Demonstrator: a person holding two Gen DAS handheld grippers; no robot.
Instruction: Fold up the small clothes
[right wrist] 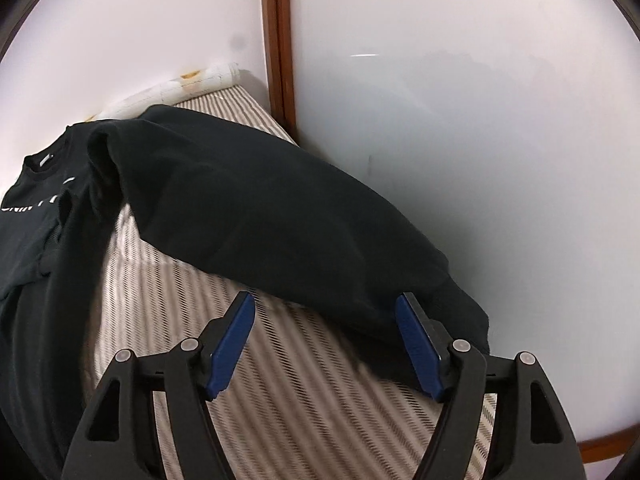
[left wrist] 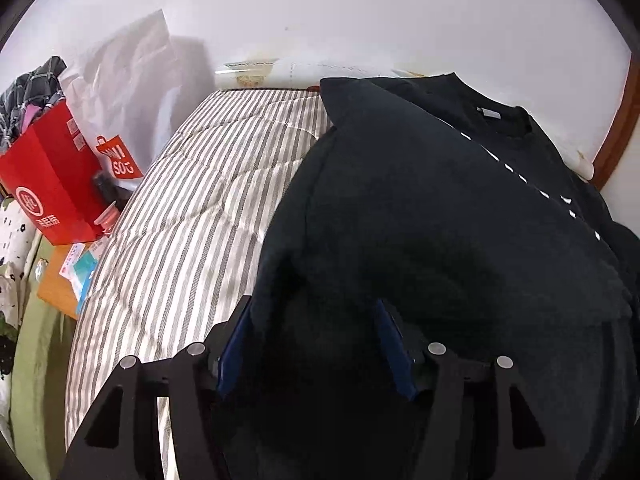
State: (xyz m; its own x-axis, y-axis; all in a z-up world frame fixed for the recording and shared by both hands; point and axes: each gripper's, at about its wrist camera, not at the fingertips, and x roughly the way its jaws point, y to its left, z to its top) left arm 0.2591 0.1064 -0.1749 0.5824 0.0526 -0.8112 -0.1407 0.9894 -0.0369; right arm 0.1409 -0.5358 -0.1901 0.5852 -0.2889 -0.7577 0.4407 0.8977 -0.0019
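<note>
A black sweatshirt (left wrist: 432, 216) with white chest print lies on a grey-and-white striped quilt (left wrist: 192, 220). Its left sleeve is folded across the body. My left gripper (left wrist: 314, 312) is open, its blue pads spread wide over the folded sleeve end, with fabric between them. In the right wrist view the other sleeve (right wrist: 260, 216) stretches out to the right over the quilt (right wrist: 304, 392). My right gripper (right wrist: 326, 308) is open, its right pad touching the sleeve's cuff end, the left pad over bare quilt.
A red box (left wrist: 52, 184) and a white shopping bag (left wrist: 132, 92) stand at the left beside the bed, above an orange surface with packets. A white wall and a brown wooden post (right wrist: 276, 40) close the bed's far corner.
</note>
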